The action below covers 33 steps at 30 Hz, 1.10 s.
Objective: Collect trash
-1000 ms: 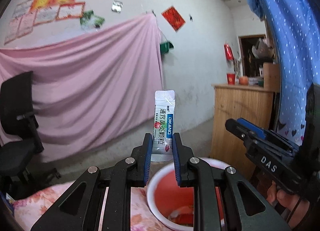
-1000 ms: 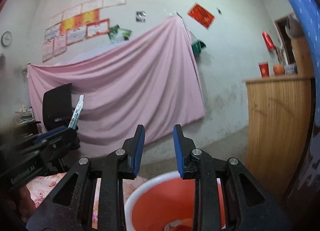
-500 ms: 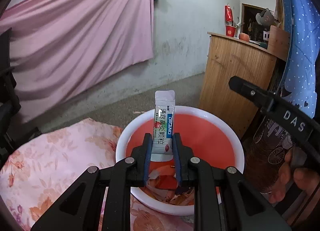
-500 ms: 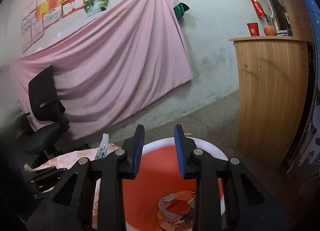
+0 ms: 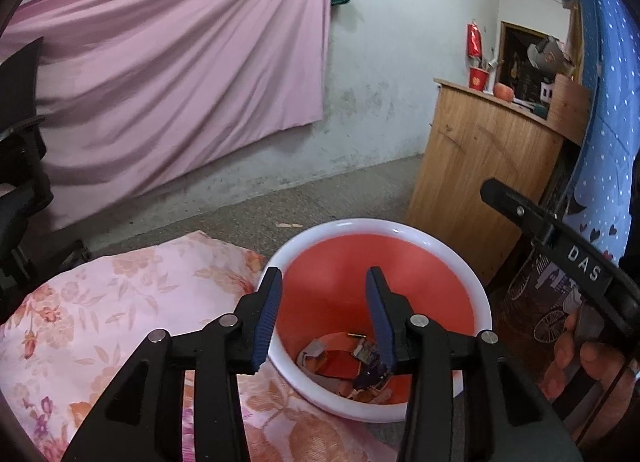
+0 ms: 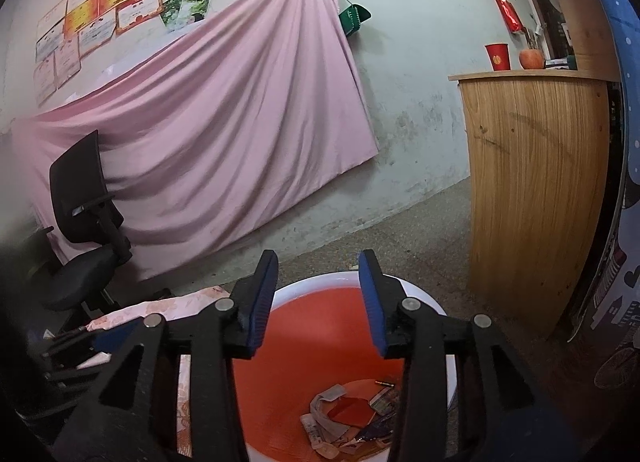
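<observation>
A red bucket with a white rim (image 5: 472,282) stands on the floor beside a floral cloth, also in the right wrist view as the bucket (image 6: 408,286). Several scraps of trash (image 5: 348,358) lie at its bottom, seen too as the trash (image 6: 348,418). My left gripper (image 5: 322,294) hangs over the bucket's mouth; its jaws are opening with nothing between them. My right gripper (image 6: 318,282) hovers over the same bucket, jaws opening and empty. The right gripper's black body (image 5: 560,246) and the hand holding it show at the right of the left wrist view.
A floral pink cloth (image 5: 100,314) covers the surface left of the bucket. A wooden counter (image 6: 540,181) stands at the right with a red cup (image 6: 497,57) and an apple on top. A black office chair (image 6: 84,213) is at the left, a pink sheet (image 6: 220,121) on the wall.
The left gripper let go of the white sachet, which is no longer between its jaws. Both grippers tipped down over the bucket and both sets of jaws spread wider.
</observation>
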Each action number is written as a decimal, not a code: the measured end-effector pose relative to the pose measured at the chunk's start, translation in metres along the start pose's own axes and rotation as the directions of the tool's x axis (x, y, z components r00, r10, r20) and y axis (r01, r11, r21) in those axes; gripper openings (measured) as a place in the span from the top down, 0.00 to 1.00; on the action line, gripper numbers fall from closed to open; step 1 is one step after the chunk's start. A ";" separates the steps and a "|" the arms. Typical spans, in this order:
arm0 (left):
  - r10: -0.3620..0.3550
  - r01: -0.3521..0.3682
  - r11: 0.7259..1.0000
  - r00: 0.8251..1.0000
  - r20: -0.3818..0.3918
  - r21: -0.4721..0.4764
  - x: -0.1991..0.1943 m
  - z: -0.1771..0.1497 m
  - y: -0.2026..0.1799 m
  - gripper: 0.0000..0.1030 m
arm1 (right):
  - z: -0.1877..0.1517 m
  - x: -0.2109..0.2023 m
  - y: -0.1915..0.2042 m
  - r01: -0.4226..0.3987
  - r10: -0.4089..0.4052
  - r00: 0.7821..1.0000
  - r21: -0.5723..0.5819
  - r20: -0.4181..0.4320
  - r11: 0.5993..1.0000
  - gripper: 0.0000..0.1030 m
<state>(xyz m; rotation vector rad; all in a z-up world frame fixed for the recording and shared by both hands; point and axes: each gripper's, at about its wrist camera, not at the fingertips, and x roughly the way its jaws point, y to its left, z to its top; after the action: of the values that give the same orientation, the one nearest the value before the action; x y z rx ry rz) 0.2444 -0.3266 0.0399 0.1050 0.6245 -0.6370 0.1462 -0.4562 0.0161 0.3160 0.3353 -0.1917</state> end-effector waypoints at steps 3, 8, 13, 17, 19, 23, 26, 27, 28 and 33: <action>0.029 -0.029 1.000 0.999 0.024 -0.008 -0.013 0.003 0.008 0.57 | 0.000 -0.002 0.003 -0.003 0.003 1.000 -0.008 0.003 1.000 0.34; 0.066 -0.064 0.997 0.997 0.043 -0.040 -0.032 0.006 0.024 0.50 | 0.001 -0.004 0.011 -0.013 0.013 1.000 -0.031 0.008 0.999 0.28; 0.096 -0.092 0.993 0.994 0.059 -0.068 -0.051 0.006 0.036 0.27 | 0.003 -0.009 0.018 -0.019 0.020 1.000 -0.057 0.020 0.998 0.07; 0.145 -0.138 0.987 0.986 0.084 -0.086 -0.070 0.003 0.045 0.08 | 0.002 -0.014 0.021 -0.014 0.016 0.999 -0.063 0.034 0.998 0.00; 0.157 -0.147 0.984 0.983 0.094 -0.103 -0.077 0.001 0.049 0.05 | 0.001 -0.016 0.022 -0.013 0.015 0.999 -0.065 0.034 0.998 0.00; 0.168 -0.156 0.980 0.981 0.098 -0.125 -0.086 -0.003 0.056 0.04 | -0.003 -0.020 0.026 -0.024 0.027 0.999 -0.068 0.037 0.997 0.00; 0.180 -0.165 0.977 0.978 0.105 -0.137 -0.093 -0.008 0.061 0.04 | -0.007 -0.024 0.029 -0.024 0.027 0.999 -0.084 0.034 0.996 0.00; 0.180 -0.164 0.976 0.977 0.112 -0.141 -0.097 -0.010 0.063 0.04 | -0.007 -0.025 0.030 -0.025 0.028 0.999 -0.088 0.034 0.996 0.00; 0.184 -0.166 0.975 0.976 0.120 -0.146 -0.101 -0.013 0.064 0.04 | -0.008 -0.027 0.032 -0.027 0.031 0.999 -0.092 0.038 0.995 0.00; 0.213 -0.194 0.970 0.967 0.136 -0.143 -0.113 -0.023 0.067 0.04 | -0.012 -0.040 0.039 -0.033 0.041 0.997 -0.108 0.067 0.994 0.00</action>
<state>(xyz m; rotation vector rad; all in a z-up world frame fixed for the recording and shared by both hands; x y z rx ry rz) 0.2009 -0.2075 0.0801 -0.0002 0.4993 -0.3995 0.1150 -0.4109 0.0295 0.2091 0.2698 -0.1472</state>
